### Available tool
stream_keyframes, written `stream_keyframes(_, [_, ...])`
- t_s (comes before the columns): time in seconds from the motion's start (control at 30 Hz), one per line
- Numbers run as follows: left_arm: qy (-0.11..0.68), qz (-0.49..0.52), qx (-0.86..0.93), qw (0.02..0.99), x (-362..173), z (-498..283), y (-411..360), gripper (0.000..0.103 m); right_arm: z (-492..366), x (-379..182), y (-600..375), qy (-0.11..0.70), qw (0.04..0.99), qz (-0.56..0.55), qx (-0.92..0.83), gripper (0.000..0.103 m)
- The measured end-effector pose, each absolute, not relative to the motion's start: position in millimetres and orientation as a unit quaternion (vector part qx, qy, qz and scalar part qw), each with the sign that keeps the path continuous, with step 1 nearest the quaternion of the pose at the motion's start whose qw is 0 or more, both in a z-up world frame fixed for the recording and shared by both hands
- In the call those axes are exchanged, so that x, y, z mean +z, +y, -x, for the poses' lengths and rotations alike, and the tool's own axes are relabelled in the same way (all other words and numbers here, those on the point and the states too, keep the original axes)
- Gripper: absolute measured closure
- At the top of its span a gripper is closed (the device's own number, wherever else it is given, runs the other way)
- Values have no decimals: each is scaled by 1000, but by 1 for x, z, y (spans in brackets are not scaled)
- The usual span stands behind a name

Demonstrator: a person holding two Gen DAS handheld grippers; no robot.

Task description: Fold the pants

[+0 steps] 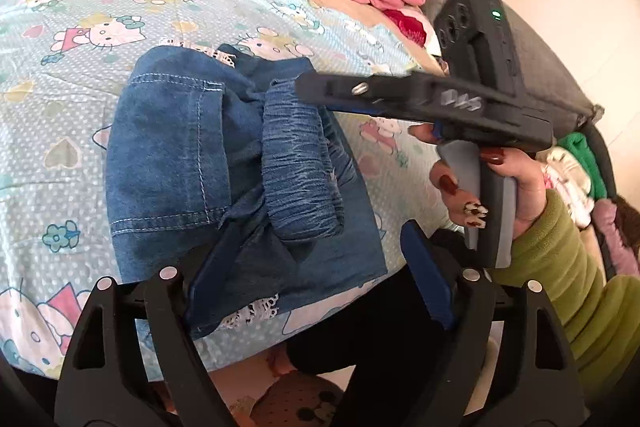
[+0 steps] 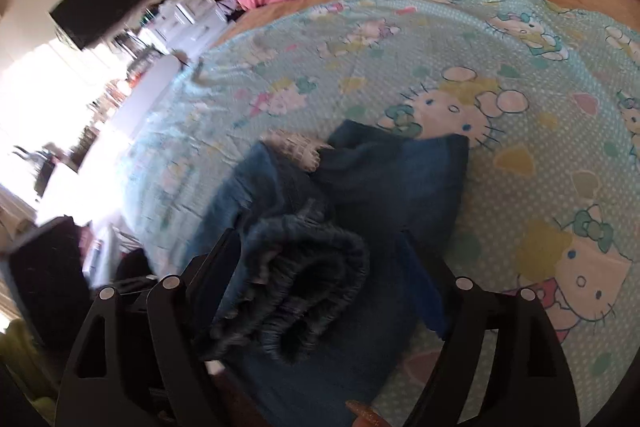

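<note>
- Left wrist view shows the pants (image 1: 224, 163), blue denim, lying in a compact folded bundle on the bed (image 1: 60, 131) near its front edge, with a bunched elastic waistband (image 1: 300, 163) rolled on top and lace trim (image 1: 256, 309) peeking out at the hem
- The left gripper (image 1: 320, 287) hangs just over the near edge of the bundle; its jaws stand wide apart and hold nothing, one blue pad lying against the lower fold of the denim
- The right gripper (image 1: 316, 89) reaches across the waistband from the right side, held by the right hand (image 1: 516, 187); in the right wrist view its jaws are spread with the waistband (image 2: 304, 275) lying between them, not pinched
- The denim looks soft yet thick, so it should hold a crease but weigh more than thin cloth; layers will likely slide on each other and the stack may spring open if let go carelessly
- The elastic waistband is bulky and springy, a poor flat surface; the better hold is judged to be a firm pinch through all layers at a stitched seam or folded edge, not the delicate lace
- The printed sheet is smooth, so the bundle may skid when pushed
</note>
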State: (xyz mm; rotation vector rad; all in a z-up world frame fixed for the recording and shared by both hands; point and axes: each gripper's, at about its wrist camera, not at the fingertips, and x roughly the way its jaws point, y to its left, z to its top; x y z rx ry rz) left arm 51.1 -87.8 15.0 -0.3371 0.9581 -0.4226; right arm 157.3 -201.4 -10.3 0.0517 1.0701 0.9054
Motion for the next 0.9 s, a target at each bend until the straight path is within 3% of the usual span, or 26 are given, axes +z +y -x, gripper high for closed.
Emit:
stream_keyframes(0.1, [458, 159, -203, 851, 9, -46, -89, 28, -158, -23, -197, 506, 777, 11, 375, 29])
stream_keyframes(0.33, [453, 160, -196, 855, 15, -37, -82, 25, -154, -22, -213, 504, 775, -32, 380, 30])
stream_keyframes(0.5, [446, 151, -184, 863, 24, -23, -75, 20, -149, -9, -226, 489, 784, -47, 378, 28])
stream_keyframes(0.7, [435, 141, -167, 873, 35, -13, -67, 11, -130, 9, -245, 452, 809, -46, 373, 18])
stream_keyframes(0.9, [425, 129, -143, 884, 45, -5, -55, 10, -97, 27, -261, 391, 843, -5, 370, 18])
